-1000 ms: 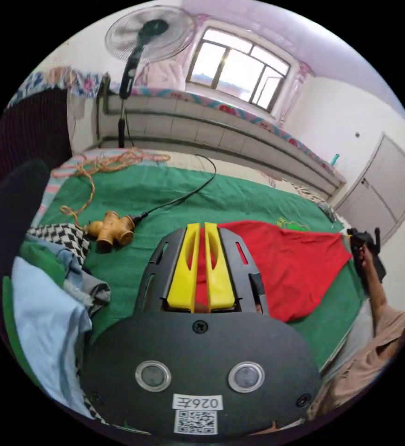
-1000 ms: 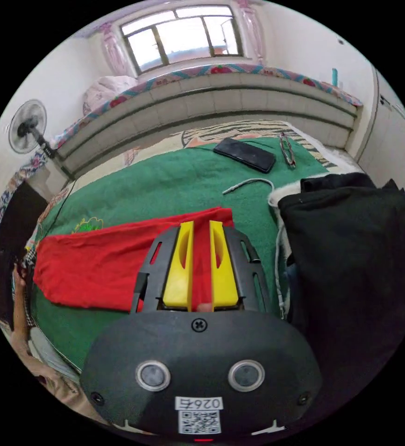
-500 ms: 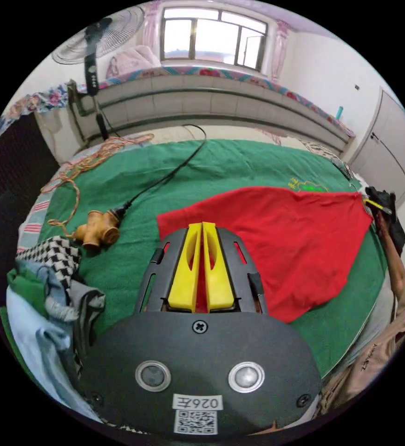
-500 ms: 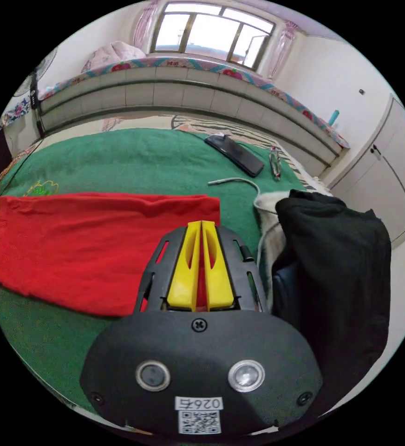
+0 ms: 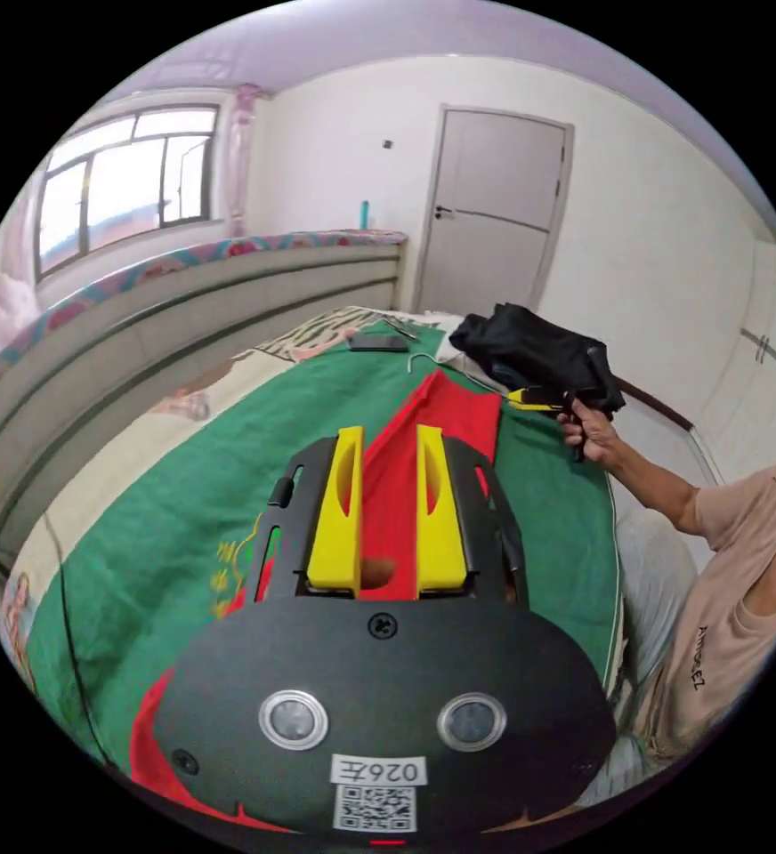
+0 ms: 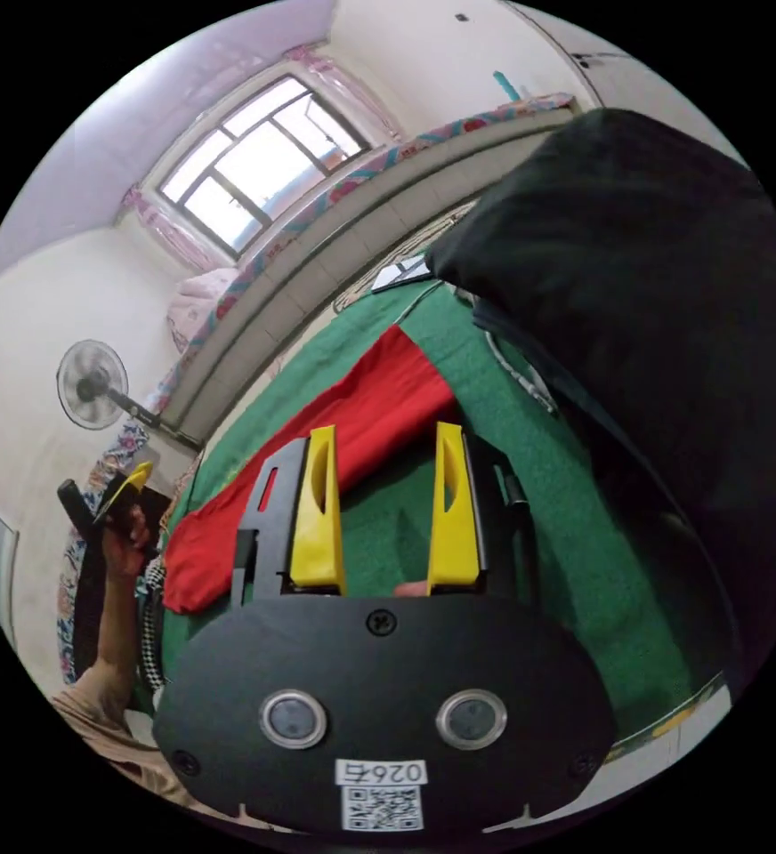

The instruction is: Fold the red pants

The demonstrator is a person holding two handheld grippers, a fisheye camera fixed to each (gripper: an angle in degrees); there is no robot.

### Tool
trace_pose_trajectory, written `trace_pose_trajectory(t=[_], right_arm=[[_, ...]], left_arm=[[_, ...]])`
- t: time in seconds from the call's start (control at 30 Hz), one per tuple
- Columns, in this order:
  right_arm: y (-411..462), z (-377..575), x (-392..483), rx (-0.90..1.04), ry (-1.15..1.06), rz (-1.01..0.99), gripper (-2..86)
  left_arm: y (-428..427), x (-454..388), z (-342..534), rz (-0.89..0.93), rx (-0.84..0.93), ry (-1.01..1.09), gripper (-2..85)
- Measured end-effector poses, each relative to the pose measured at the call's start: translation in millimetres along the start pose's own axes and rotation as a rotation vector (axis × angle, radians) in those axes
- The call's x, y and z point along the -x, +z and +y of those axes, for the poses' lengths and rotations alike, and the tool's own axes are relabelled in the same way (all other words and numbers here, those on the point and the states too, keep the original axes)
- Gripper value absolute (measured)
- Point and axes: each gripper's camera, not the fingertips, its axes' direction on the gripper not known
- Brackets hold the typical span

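Note:
The red pants [image 5: 446,414] lie as a long narrow strip on the green blanket [image 5: 183,498]. In the left gripper view my left gripper [image 5: 390,436] hovers over one end with its jaws apart and the red cloth lying loose beneath them. My right gripper [image 5: 537,398], in a hand, sits beside the far end. In the right gripper view my right gripper [image 6: 385,431] stands open above bare blanket [image 6: 530,498], just off the near end of the pants [image 6: 361,409]. My left gripper [image 6: 130,487] is held at the far end.
A black garment pile [image 6: 655,294] rises close on the right of the right gripper. A phone [image 5: 377,342] and a thin cable lie beyond the pants. A fan [image 6: 92,382] stands by the wall. The person's sleeve [image 5: 735,569] borders the bed edge.
Both grippers were shut on the red pants; now both have opened and let go. The pants rest on the blanket. Both cameras have swung round sharply.

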Motion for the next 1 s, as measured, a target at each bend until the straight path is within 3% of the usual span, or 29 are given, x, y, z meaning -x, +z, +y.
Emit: trace_pose_trajectory(t=[0.2, 0.43, 0.53, 0.6, 0.73, 1.0], right_arm=[[13, -3, -15, 0.004, 0.023, -0.018, 18.2], [22, -13, -22, 0.007, 0.044, -0.039, 13.4], [32, -16, -37, 0.074, 0.078, -0.144, 3.2], [29, -13, -41, 0.071, 0.084, -0.208, 0.3], [7, -1, -27, -0.009, 0.013, -0.234, -1.2], [-40, 36, 49, -0.171, -0.194, -0.442, -1.1]], left_arm=[[183, -8, -111, 0.109, 0.219, 0.04, 16.6], [310, -32, -161, 0.11, 0.419, 0.084, 13.7], [319, -32, -178, 0.099, 0.414, 0.139, 5.3], [325, -14, -189, 0.218, 0.448, 0.072, 1.7], [308, 6, -200, 0.347, 0.368, 0.051, 0.6], [203, 33, -220, 0.55, 0.163, 0.235, 0.1]])
